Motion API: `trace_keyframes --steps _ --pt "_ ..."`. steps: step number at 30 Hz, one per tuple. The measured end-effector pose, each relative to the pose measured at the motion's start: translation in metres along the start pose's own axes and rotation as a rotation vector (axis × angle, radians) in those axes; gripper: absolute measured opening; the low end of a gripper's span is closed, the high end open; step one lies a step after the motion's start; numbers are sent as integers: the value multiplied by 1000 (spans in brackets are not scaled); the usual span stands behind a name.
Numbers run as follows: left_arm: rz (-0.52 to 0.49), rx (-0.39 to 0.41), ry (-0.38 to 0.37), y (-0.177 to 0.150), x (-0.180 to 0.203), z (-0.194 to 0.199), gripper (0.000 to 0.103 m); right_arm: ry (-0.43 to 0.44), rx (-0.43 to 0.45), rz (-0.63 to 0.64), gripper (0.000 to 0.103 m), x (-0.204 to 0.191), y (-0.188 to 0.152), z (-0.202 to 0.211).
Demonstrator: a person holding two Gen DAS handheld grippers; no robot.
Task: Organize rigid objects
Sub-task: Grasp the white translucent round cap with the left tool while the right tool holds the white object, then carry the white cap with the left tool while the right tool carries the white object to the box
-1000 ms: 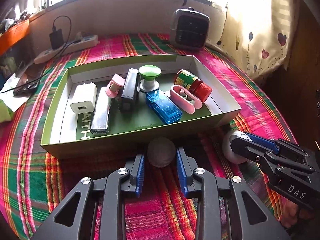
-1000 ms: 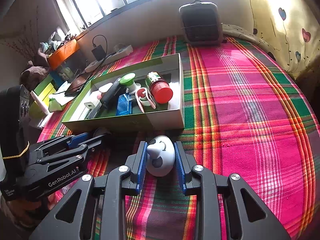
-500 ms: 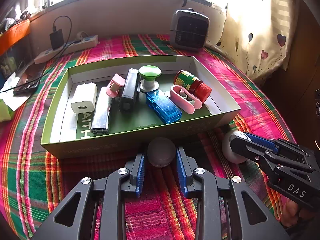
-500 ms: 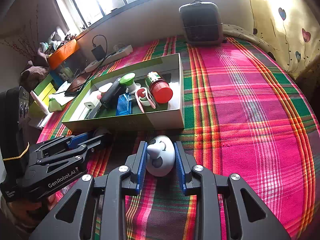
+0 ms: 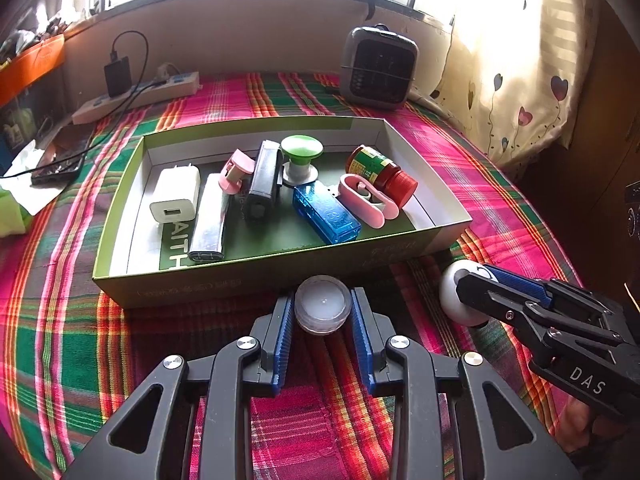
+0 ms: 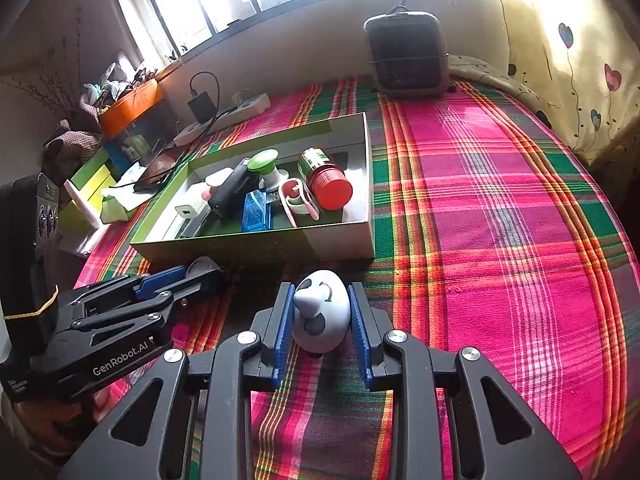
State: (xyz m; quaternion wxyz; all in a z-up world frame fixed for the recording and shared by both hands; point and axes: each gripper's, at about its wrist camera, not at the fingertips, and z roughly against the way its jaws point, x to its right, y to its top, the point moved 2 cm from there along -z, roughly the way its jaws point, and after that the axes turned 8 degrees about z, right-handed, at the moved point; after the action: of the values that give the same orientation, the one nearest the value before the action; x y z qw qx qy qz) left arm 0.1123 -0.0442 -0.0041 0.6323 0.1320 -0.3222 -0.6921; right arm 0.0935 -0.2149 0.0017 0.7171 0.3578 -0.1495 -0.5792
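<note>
Judging by how things lie, most of the sorting looks done: the green box (image 5: 256, 284) on the plaid-covered counter (image 6: 500, 208) already holds a white charger (image 5: 176, 196), a silver bar (image 5: 210, 220), a pink clip (image 5: 236, 170), a black block (image 5: 262, 184), a green-topped knob (image 5: 301, 158), a blue case (image 5: 325, 212), a pink loop-shaped piece (image 5: 366, 200) and a red-capped jar (image 5: 380, 174), all lying side by side. Two pieces appear to be left outside it.

The left gripper (image 5: 322, 318) has its fingers clenched on a small round clear-walled tub (image 5: 323, 308), at 6 o'clock of the box, just in front of its near wall. The right gripper (image 6: 320, 318) has its fingers pressed on both sides of a white egg-shaped figure (image 6: 320, 312) with a face, at 5 o'clock of the box, near its front corner. Both pieces probably still need to go over the wall into the bare strip at the box's 3 o'clock end.

Whether either piece rests on the cloth or is lifted clear of it cannot be told; their undersides are hidden by the fingers. The tub's contents are indistinct. Print on the box floor is cut off by the charger and bar, and the jar label is too small to read. At the counter's 12 o'clock a small grey heater (image 5: 378, 68) stands; the clutter at 10 o'clock is too dim to sort out.
</note>
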Motion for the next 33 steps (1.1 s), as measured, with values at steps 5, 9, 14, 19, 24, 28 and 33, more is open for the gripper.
trace_keyframes --steps 5,9,14,19,24,28,33 --pt "6 15 -4 -1 -1 9 27 -1 4 9 29 -5 0 4" --pt "8 30 -5 -1 -3 18 27 0 12 17 29 -8 1 8" --pt "9 49 -6 0 -5 28 27 4 22 26 29 -13 3 13" --pt "6 65 -7 3 -6 35 27 8 34 38 29 -18 6 17" --pt "5 81 -11 9 -8 42 27 19 47 47 29 -23 13 20" --pt "6 91 -10 13 -11 45 27 22 56 60 29 -27 19 20" --pt "4 100 -6 17 -14 47 27 28 65 76 29 -32 27 20"
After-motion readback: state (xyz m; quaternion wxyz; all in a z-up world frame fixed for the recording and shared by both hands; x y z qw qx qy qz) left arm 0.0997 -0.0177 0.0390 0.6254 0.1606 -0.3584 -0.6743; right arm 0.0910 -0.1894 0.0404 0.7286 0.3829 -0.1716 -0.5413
